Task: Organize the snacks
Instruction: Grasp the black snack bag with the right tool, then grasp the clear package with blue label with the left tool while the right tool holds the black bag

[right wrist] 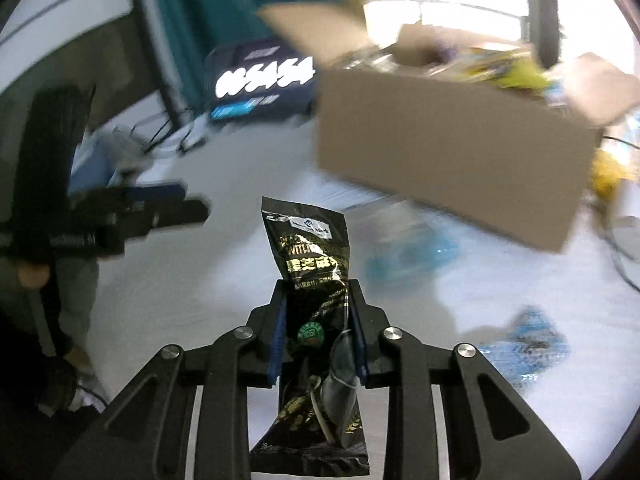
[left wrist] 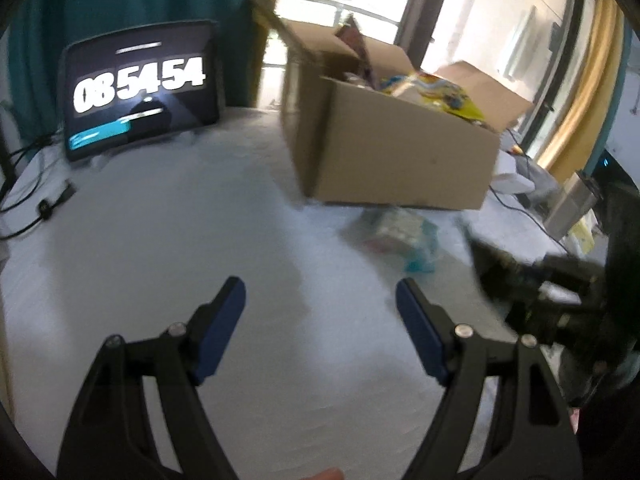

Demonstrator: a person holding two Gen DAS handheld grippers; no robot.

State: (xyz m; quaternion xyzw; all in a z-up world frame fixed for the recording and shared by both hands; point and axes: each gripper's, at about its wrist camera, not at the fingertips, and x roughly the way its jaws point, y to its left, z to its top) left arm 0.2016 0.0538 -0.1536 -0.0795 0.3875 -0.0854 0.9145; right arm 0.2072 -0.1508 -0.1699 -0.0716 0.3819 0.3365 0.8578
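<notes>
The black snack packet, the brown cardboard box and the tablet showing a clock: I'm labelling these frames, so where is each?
Black snack packet (right wrist: 310, 248): right wrist view, its printed upper front.
Brown cardboard box (left wrist: 400, 152): left wrist view, its near side wall.
Tablet showing a clock (left wrist: 140, 84): left wrist view, its screen.

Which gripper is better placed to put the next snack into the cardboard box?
Right. The right gripper is shut on the black snack packet, with the cardboard box just ahead. The left gripper is open and holds nothing.

A black snack packet (right wrist: 312, 280) with gold lettering, a plain brown cardboard box (left wrist: 400, 152), blue gripper pads (left wrist: 224, 328), and a blurred, seemingly teal-and-white packet (left wrist: 404, 236) on the white table (left wrist: 160, 240).
</notes>
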